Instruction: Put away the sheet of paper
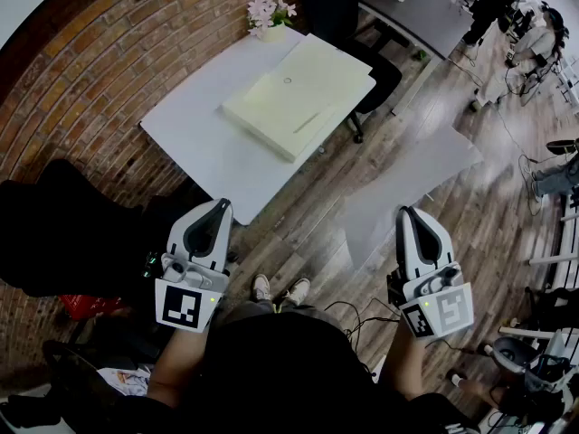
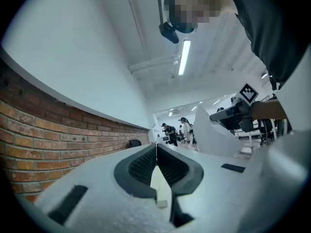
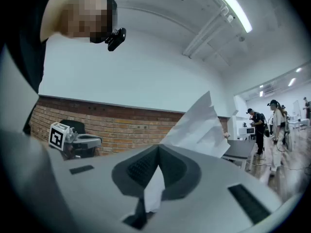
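Note:
The sheet of paper (image 1: 407, 177) is white and hangs in the air over the wooden floor, right of the white table (image 1: 194, 138). My right gripper (image 1: 409, 213) is shut on its near edge. In the right gripper view the sheet (image 3: 199, 127) rises past the closed jaws of the right gripper (image 3: 158, 149), with a strip of it pinched between the pads. My left gripper (image 1: 222, 206) is held up at the left, apart from the sheet, with its jaws shut and nothing held. In the left gripper view, the left gripper (image 2: 156, 147) has the sheet (image 2: 214, 135) off to its right.
A flat cream folder (image 1: 298, 93) lies on the table beside a pot of flowers (image 1: 270, 14). A black office chair (image 1: 339, 12) and a grey desk (image 1: 416, 12) stand behind. People (image 1: 534, 39) are at the far right. Cables (image 1: 362, 310) lie by my feet.

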Available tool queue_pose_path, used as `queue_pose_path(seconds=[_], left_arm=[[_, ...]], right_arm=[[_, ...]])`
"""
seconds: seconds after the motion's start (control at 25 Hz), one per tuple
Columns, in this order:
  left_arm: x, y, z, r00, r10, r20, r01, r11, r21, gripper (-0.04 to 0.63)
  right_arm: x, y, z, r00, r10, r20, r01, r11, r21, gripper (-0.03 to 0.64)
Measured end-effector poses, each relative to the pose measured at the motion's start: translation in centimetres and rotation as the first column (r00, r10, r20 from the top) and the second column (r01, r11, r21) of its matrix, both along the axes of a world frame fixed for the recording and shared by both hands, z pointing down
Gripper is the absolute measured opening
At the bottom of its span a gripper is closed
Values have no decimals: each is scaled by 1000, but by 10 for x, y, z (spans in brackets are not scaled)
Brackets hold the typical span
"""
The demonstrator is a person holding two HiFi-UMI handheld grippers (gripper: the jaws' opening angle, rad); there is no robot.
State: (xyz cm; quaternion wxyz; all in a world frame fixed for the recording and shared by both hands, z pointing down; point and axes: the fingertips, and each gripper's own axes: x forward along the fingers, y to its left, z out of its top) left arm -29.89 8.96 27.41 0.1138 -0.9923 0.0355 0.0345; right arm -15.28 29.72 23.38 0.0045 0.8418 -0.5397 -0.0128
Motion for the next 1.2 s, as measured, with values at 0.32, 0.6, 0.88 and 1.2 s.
queue_pose_path(seconds=[0.32,0.6,0.88,1.2], left_arm=[[9,12,-1,1000,0,8,-1,1000,7,28],[28,37,9,1000,6,28,-6,1000,6,28],[59,59,16,999,31,37,-31,1000,-1,28],[109,55,28,998,57,35,-56,998,-19,28]], right_arm=[[5,7,8,999,-41,25,41,999,-16,14],[8,15,31,988,-142,65,146,987,-63,14],[23,38,37,987,-151,60,156,984,-87,15],[70,39,46,991,-116,60,122,987,-104,15]])
